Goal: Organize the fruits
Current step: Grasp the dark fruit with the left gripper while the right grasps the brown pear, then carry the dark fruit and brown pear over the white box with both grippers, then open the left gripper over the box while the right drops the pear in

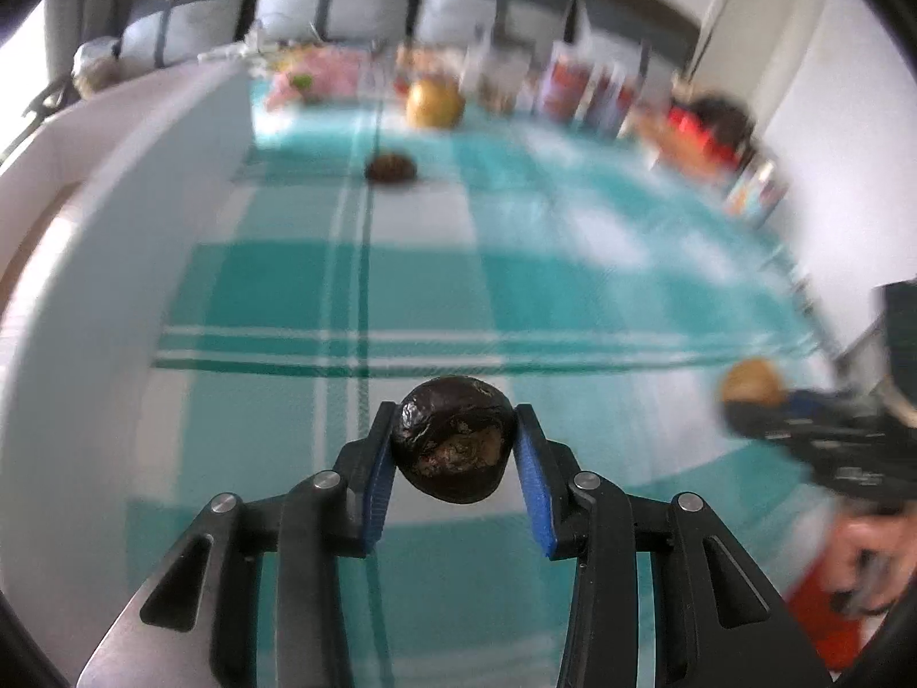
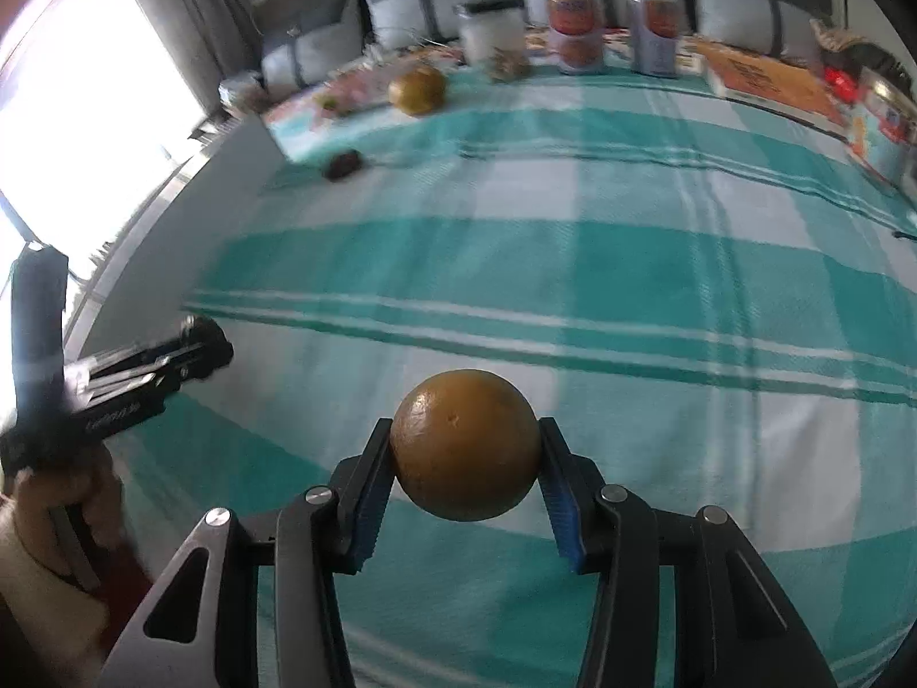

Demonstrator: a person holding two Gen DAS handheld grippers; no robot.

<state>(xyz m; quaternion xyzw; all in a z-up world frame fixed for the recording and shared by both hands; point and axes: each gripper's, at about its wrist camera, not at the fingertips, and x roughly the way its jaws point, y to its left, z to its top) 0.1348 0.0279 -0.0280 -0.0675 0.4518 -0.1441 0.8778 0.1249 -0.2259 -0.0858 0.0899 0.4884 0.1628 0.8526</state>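
Left wrist view: my left tool [image 1: 455, 447] is clamped on a dark, wrinkled fruit [image 1: 453, 438], its blue pads [image 1: 378, 481] pressing both sides, and the fruit hangs clear above the teal-and-white checked cloth [image 1: 516, 286] that covers the tabletop. Farther back on the cloth lies another dark wrinkled fruit [image 1: 391, 168], and beyond it a yellow-orange round fruit [image 1: 434, 101] sits near a blurred row of packages. At the far right edge my right tool [image 1: 756, 401] shows side-on with a brownish-orange fruit [image 1: 752, 381] at its tip; my hand [image 1: 877, 562] grips its handle lower down.

In the right wrist view, my left tool [image 2: 200, 344] comes in from the left edge, blurred, with my other hand [image 2: 63, 516] on its handle. Up the cloth [image 2: 630, 264] lie the dark fruit [image 2: 343, 164] and, beyond it, the yellow-orange fruit [image 2: 417, 89], which sits before a white container [image 2: 493, 34] and two cans [image 2: 575, 31]. In the centre foreground my right tool [image 2: 465, 456] holds a smooth brownish-orange round fruit [image 2: 465, 453], pads tight against both flanks, lifted off the cloth. An orange box [image 2: 768, 77] lies at the far right.
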